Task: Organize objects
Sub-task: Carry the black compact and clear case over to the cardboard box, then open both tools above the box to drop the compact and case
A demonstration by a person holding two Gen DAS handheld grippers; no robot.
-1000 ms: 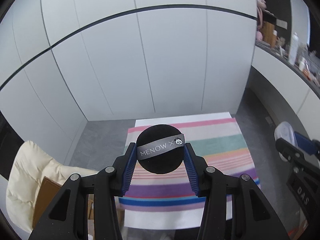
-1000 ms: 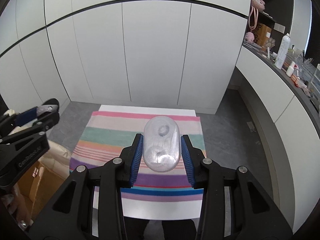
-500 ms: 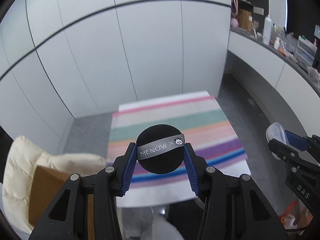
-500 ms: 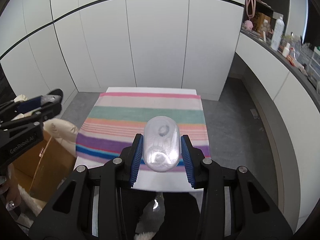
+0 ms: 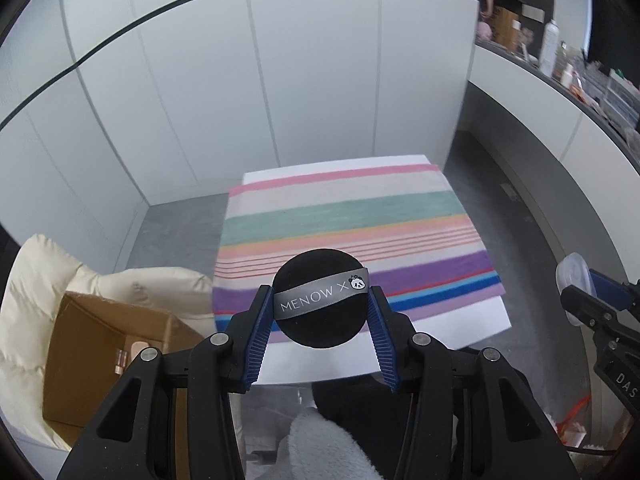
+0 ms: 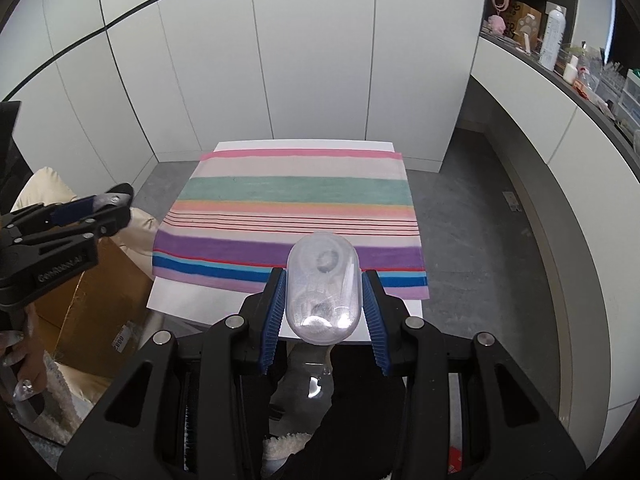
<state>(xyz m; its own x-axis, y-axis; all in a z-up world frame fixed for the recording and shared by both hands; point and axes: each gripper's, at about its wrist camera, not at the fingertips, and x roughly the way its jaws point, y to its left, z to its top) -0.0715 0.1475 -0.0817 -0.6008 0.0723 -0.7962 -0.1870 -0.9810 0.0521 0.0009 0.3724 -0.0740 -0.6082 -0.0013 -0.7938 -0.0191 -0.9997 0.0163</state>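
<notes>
My left gripper (image 5: 320, 300) is shut on a round black powder puff (image 5: 320, 320) with a grey ribbon that reads MENOW X. The puff hangs above the near edge of a striped cloth (image 5: 344, 216) on a small white table (image 5: 460, 328). In the right wrist view my right gripper (image 6: 324, 280) is shut on a clear oval plastic case (image 6: 323, 288), held over the near edge of the same striped cloth (image 6: 296, 200). Each gripper shows at the side of the other's view: the right gripper (image 5: 592, 300) with the clear case (image 5: 572, 272), and the left gripper (image 6: 80, 212).
An open cardboard box (image 5: 104, 344) on a cream padded seat (image 5: 24, 300) stands left of the table. White cupboard doors (image 6: 280, 60) rise behind it. A counter with bottles (image 6: 556, 40) runs along the right. Grey floor (image 6: 480, 240) surrounds the table.
Both grippers have moved back and down toward the table's near edge, so the striped cloth now lies further ahead and shows more fully. The puff and the case stay gripped as before.
</notes>
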